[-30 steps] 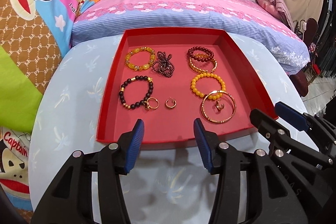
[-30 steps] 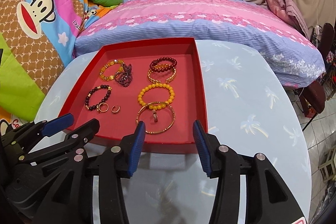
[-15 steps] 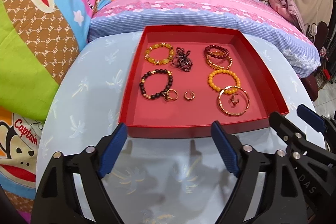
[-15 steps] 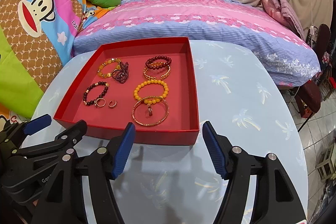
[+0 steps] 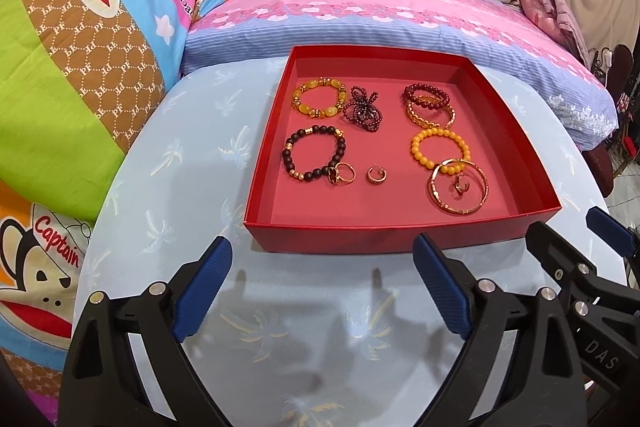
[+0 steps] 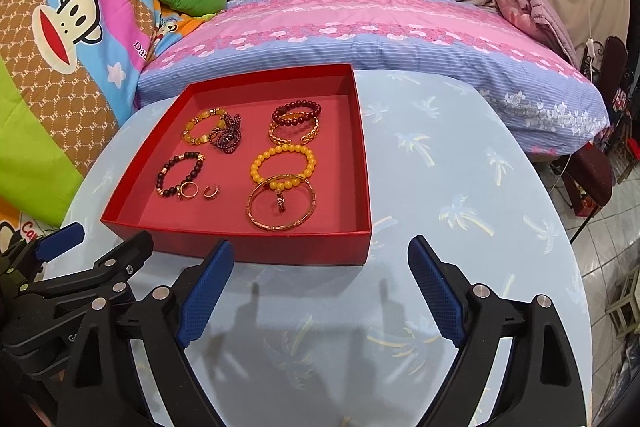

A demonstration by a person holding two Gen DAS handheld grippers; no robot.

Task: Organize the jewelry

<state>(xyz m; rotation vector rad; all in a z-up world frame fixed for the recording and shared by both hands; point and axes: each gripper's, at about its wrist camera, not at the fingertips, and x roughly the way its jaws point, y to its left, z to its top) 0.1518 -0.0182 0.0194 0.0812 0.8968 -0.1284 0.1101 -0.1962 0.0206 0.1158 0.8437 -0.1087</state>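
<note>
Left wrist view: left gripper [image 5: 322, 285] and right gripper [image 6: 320, 281], both spread wider and drawn back, empty; jewelry arranged inside red tray [image 5: 400, 237].

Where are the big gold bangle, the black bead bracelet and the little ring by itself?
Gold bangle [image 5: 459, 211], left wrist view, on its near rim.
Black bead bracelet [image 5: 287, 158], left wrist view, on its left beads.
Little ring [image 5: 376, 179], left wrist view, on its band.
</note>
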